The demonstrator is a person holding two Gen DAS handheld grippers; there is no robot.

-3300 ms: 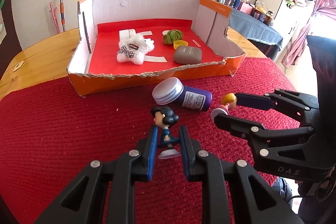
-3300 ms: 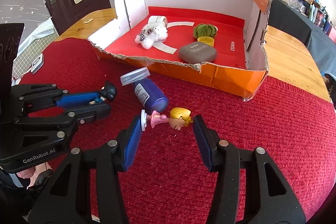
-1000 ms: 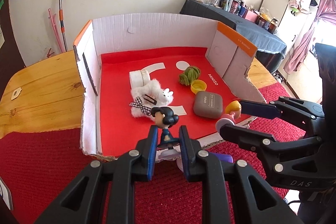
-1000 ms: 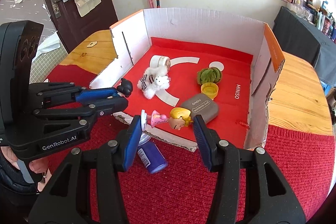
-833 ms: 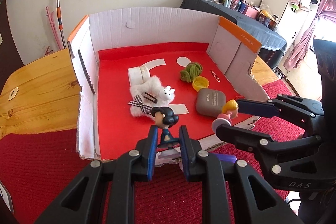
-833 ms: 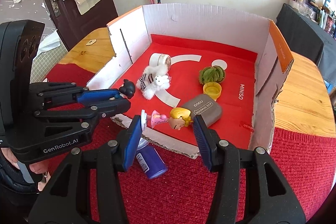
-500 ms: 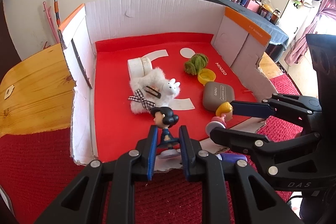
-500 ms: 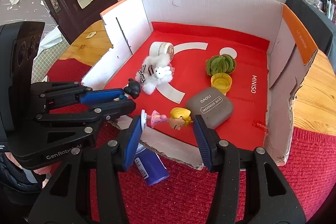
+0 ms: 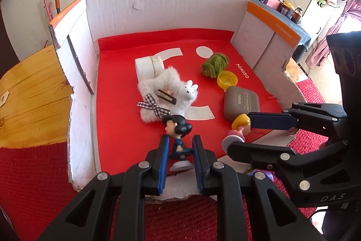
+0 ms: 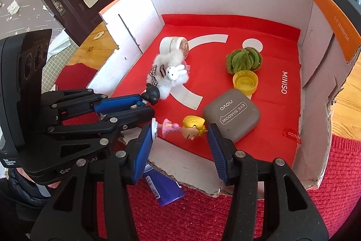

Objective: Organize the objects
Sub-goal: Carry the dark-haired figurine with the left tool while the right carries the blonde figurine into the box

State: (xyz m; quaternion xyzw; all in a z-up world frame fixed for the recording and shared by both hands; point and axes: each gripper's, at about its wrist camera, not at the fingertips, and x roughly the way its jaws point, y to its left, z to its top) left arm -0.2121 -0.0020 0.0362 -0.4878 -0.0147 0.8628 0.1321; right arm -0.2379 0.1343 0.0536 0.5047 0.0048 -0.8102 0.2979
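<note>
My left gripper (image 9: 179, 146) is shut on a small dark-haired figurine (image 9: 177, 128) in a blue dress, held upright by its body just above the red floor at the front of the cardboard box (image 9: 158, 6). To its right, my right gripper (image 9: 238, 133) is shut on a blonde figurine (image 9: 241, 124) in pink. In the right wrist view the blonde figurine (image 10: 191, 124) lies sideways between the right gripper's (image 10: 179, 128) blue pads, base against the left pad, head toward the right one. There the left gripper (image 10: 146, 105) comes in from the left with the dark-haired figurine (image 10: 152, 94).
Inside the box lie a white plush bunny (image 9: 167, 96), a tape roll (image 9: 149, 64), a green woolly ball (image 9: 214, 64), a yellow cap (image 9: 226, 80) and a grey eye-shadow case (image 10: 232, 116). A purple bottle (image 10: 162, 186) lies on the red cloth (image 9: 33, 173) before the box's torn front edge.
Both grippers have carried their figurines from the red cloth forward and down over the box's front edge. The box floor now looks closer. Neither grip has altered.
</note>
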